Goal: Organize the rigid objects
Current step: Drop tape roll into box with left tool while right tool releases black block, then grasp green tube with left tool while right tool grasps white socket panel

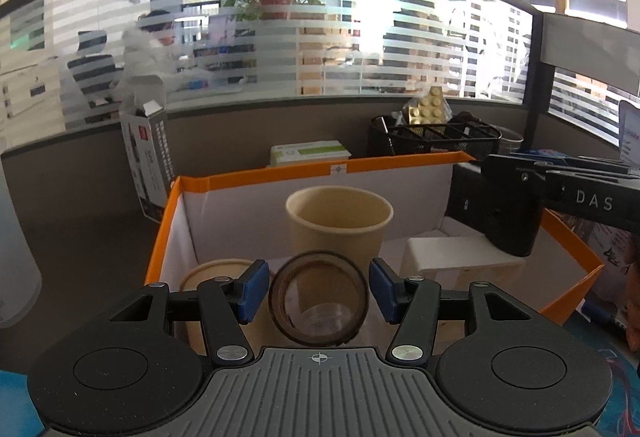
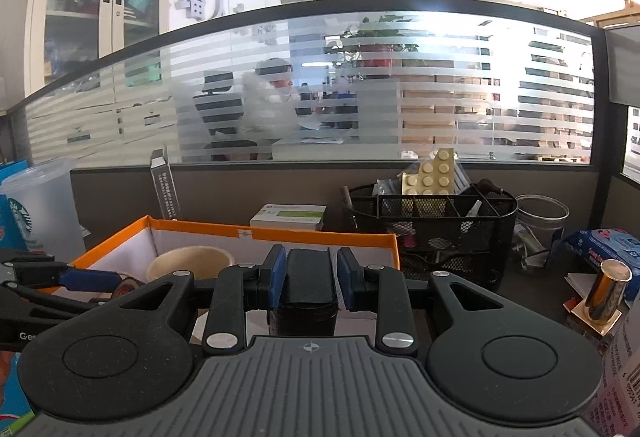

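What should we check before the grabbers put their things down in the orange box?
1. Left gripper has the brown clear cup: ok, a pad sits on each side.
2. Right gripper has the black block: ok, the jaws are shut on it.
3. Black block is over the orange box: ok.
4. Free spot under the black block: not ok, the white block lies there.
5. Free spot for the brown clear cup: cannot tell, the cup hides the floor; the paper cup stands just behind.
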